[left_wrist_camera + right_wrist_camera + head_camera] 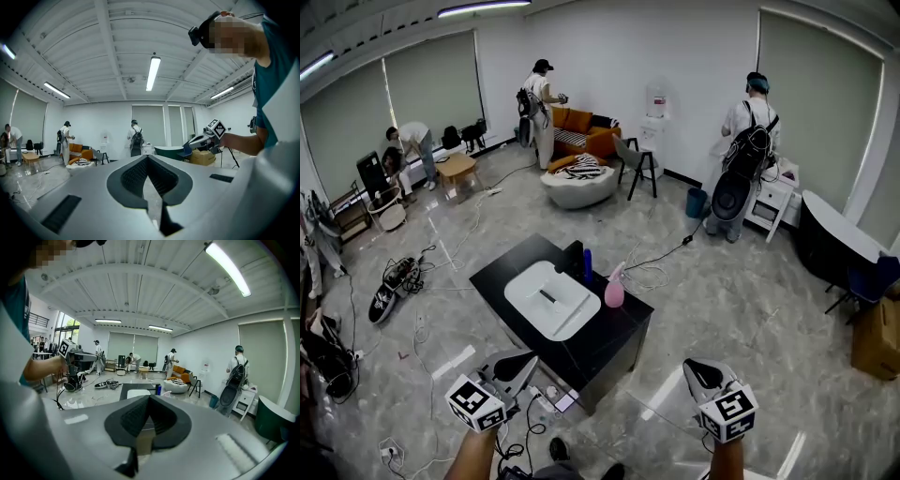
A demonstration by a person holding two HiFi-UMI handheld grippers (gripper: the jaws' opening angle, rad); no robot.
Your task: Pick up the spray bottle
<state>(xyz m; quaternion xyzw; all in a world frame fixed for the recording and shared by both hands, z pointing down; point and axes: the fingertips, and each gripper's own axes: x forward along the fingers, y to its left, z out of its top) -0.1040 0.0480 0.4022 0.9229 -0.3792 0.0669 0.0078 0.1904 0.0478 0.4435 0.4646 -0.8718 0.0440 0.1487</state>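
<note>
The pink spray bottle (614, 288) stands upright on the black table (609, 339), at the right edge of the white basin (551, 298). It also shows small and far off in the right gripper view as a pale pink spray bottle (166, 393). My left gripper (529, 359) hangs over the floor just in front of the table's near corner, its jaws together with nothing in them. My right gripper (693, 368) is to the right of the table, also shut and empty. Both are well short of the bottle. Seen along their own jaws, the left gripper (148, 157) and right gripper (150, 397) hold nothing.
A blue bottle (587, 265) and a black box (574, 260) stand behind the basin. Cables and shoes (394, 281) lie on the floor at left. Several people stand at the far walls by an orange sofa (581, 131). A cardboard box (877, 337) sits at right.
</note>
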